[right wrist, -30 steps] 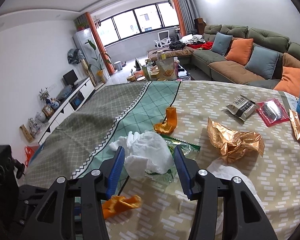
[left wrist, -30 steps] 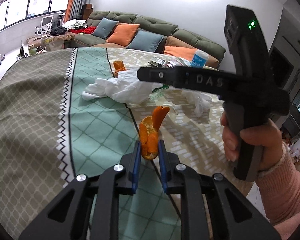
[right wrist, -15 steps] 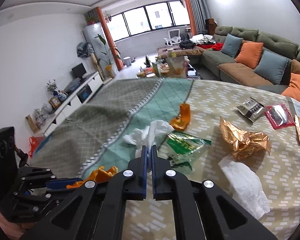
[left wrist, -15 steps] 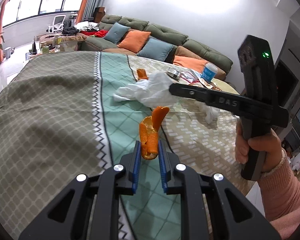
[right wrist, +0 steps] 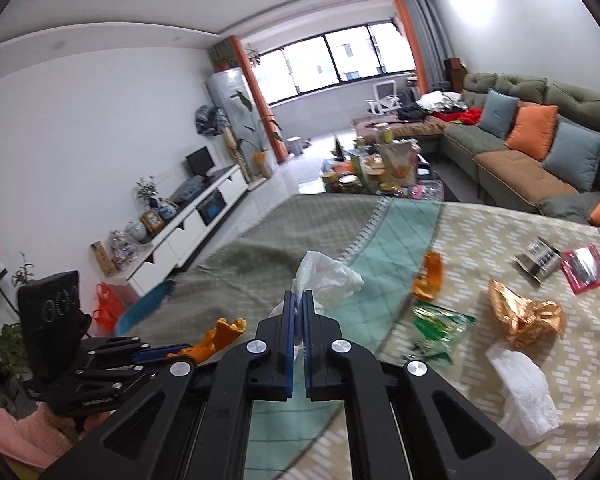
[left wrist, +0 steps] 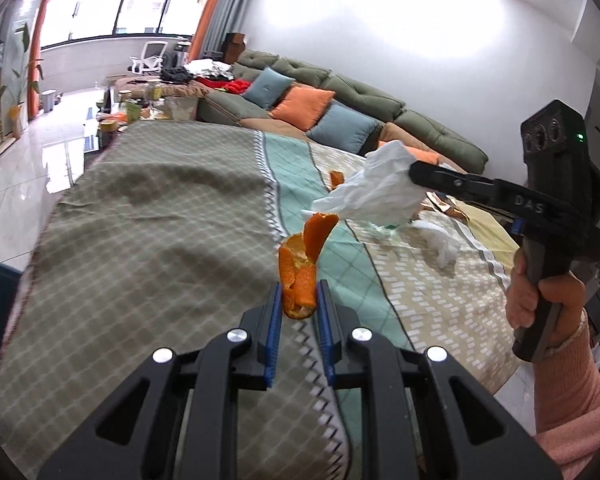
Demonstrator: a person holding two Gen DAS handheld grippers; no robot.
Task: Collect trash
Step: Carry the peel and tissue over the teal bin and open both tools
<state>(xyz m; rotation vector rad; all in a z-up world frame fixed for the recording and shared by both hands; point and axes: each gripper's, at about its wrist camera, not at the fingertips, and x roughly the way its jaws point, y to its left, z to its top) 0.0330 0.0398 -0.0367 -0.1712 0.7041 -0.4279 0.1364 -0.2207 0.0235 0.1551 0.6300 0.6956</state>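
Trash is split between both claws and the worktop: the left claw [left wrist: 298, 300] pinches an orange peel [left wrist: 302, 264] above the patterned cloth [left wrist: 148, 240]; the right claw [right wrist: 299, 308] is clamped on a white tissue [right wrist: 324, 276], lifted clear. Toward three o'clock of it lie a gold wrapper [right wrist: 528, 312], a green wrapper [right wrist: 440, 320] and another crumpled tissue [right wrist: 524, 392].

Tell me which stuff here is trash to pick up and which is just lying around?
Trash for the job:
- orange peel in the left hand-held gripper
- white tissue in the right hand-held gripper
- gold wrapper
- green wrapper
- second tissue

Just lying about:
- sofa cushions
- patterned cloth
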